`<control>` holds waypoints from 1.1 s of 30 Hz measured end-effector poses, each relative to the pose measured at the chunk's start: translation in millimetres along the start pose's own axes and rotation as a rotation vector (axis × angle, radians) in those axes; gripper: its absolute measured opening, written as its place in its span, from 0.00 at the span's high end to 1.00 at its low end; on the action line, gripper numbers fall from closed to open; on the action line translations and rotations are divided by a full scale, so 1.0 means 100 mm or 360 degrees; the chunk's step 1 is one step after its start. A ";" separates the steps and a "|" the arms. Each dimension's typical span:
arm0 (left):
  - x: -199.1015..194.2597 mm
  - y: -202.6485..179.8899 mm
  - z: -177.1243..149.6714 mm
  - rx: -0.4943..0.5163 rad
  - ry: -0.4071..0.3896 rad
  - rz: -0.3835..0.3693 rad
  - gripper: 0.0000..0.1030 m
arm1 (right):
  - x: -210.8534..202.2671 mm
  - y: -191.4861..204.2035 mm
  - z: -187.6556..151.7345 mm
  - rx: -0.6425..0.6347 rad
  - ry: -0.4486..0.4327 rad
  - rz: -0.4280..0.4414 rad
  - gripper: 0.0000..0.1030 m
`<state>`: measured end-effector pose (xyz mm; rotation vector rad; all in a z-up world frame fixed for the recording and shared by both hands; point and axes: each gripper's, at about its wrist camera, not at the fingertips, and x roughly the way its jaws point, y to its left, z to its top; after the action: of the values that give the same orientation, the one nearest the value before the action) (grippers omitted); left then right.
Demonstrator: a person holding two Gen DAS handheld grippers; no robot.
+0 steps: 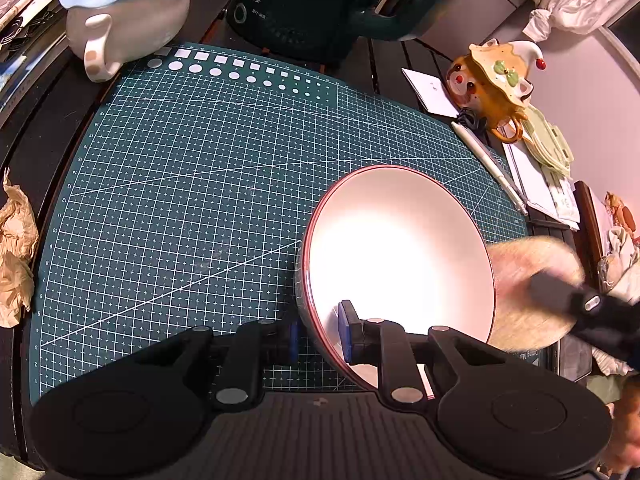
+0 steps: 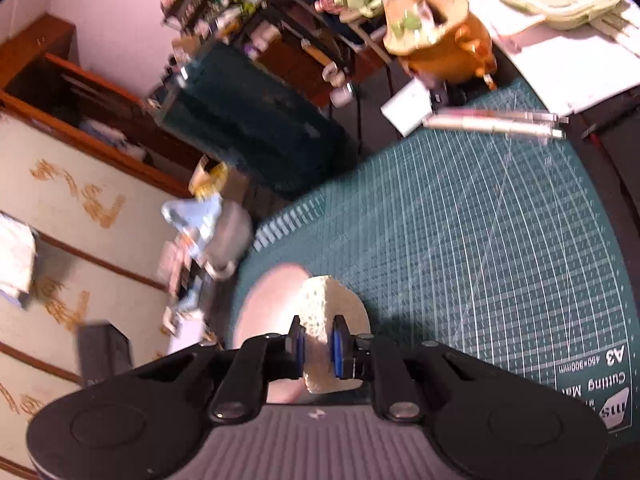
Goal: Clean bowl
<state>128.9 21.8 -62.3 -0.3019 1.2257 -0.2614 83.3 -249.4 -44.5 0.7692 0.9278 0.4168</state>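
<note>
Gripping the rim of the white, red-edged ceramic bowl point(image 1: 396, 248), the left gripper point(image 1: 320, 330) is holding it tilted on edge over the dark green gridded cutting mat point(image 1: 180, 184); its jaws are clamped on the wall, one blue pad inside the bowl, the other outside. Just right of those jaws, a blurred pale sponge point(image 1: 532, 280) is sitting at the bowl's far rim, carried by the right gripper point(image 1: 576, 304), which is showing only as a dark smear there. In the right wrist view, the right gripper point(image 2: 318, 346) is pinching the porous cream sponge point(image 2: 328, 320) between its blue pads, jaws closed on it, with the bowl point(image 2: 268, 304) lying directly ahead and slightly left. Beyond the jaws, a grey teapot with blue lid point(image 1: 124, 20) is standing on the desk.
</note>
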 end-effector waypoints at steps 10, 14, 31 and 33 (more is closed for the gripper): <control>0.00 0.00 -0.02 -0.0002 -0.0004 0.0002 0.80 | 0.08 -0.04 0.01 -0.0030 0.0062 -0.0032 0.88; 0.00 0.03 -0.02 -0.0004 -0.0016 0.0002 0.80 | 0.14 -0.09 0.10 0.0017 0.0004 -0.0023 0.88; -0.16 0.12 0.08 -0.0037 -0.0108 0.0009 0.81 | 0.06 -0.06 -0.02 -0.0084 0.0104 -0.0048 0.88; -0.18 0.14 0.06 -0.0060 -0.0089 0.0002 0.81 | 0.07 -0.05 0.02 -0.0083 0.0076 -0.0042 0.88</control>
<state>129.1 42.1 -49.4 -0.3388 1.1765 -0.2276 88.9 -249.2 -50.8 0.7011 0.9672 0.4364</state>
